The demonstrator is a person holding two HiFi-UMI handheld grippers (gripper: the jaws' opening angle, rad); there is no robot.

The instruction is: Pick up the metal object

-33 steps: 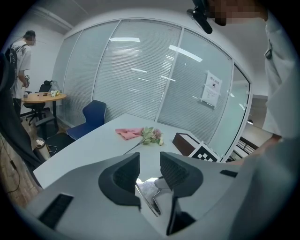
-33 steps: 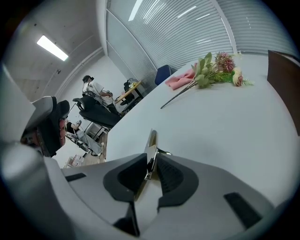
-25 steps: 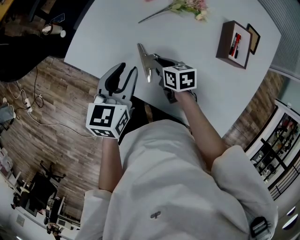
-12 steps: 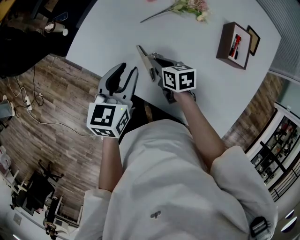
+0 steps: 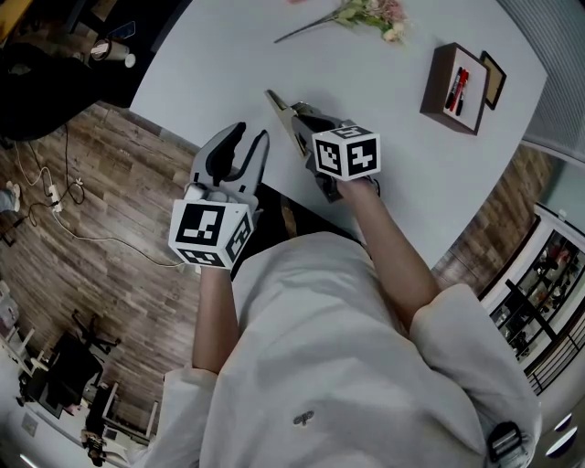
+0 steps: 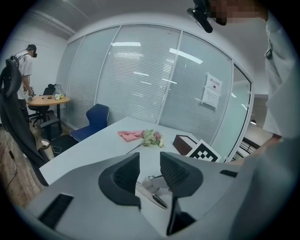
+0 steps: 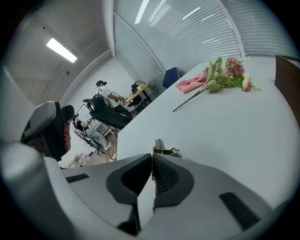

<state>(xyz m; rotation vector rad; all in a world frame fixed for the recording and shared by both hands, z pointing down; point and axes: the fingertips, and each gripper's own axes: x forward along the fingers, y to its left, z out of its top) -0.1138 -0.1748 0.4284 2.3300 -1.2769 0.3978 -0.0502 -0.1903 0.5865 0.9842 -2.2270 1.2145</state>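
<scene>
The metal object [image 5: 281, 111] is a thin silver strip with a clip-like end, over the near part of the white table [image 5: 219, 55]. My right gripper [image 5: 304, 126] is shut on it: in the right gripper view its jaws have just been closing, and the metal object [image 7: 164, 150] sticks out from between the pads at the right gripper [image 7: 152, 165]. The left gripper [image 5: 245, 144] hangs at the table's near edge, left of the object, open and empty. The left gripper view shows the left gripper [image 6: 150, 171] with the metal object [image 6: 157, 200] beyond it.
A flower sprig [image 5: 366, 13] lies at the table's far side beside a pink cloth [image 6: 131, 135]. A brown box with pens [image 5: 455, 75] and a small frame [image 5: 494, 73] stand at the right. Wooden floor with cables [image 5: 55, 228] lies left of the table.
The right jaws have closed onto the metal object, and the strip has shifted slightly up and to the left in the head view. The left gripper has stayed put.
</scene>
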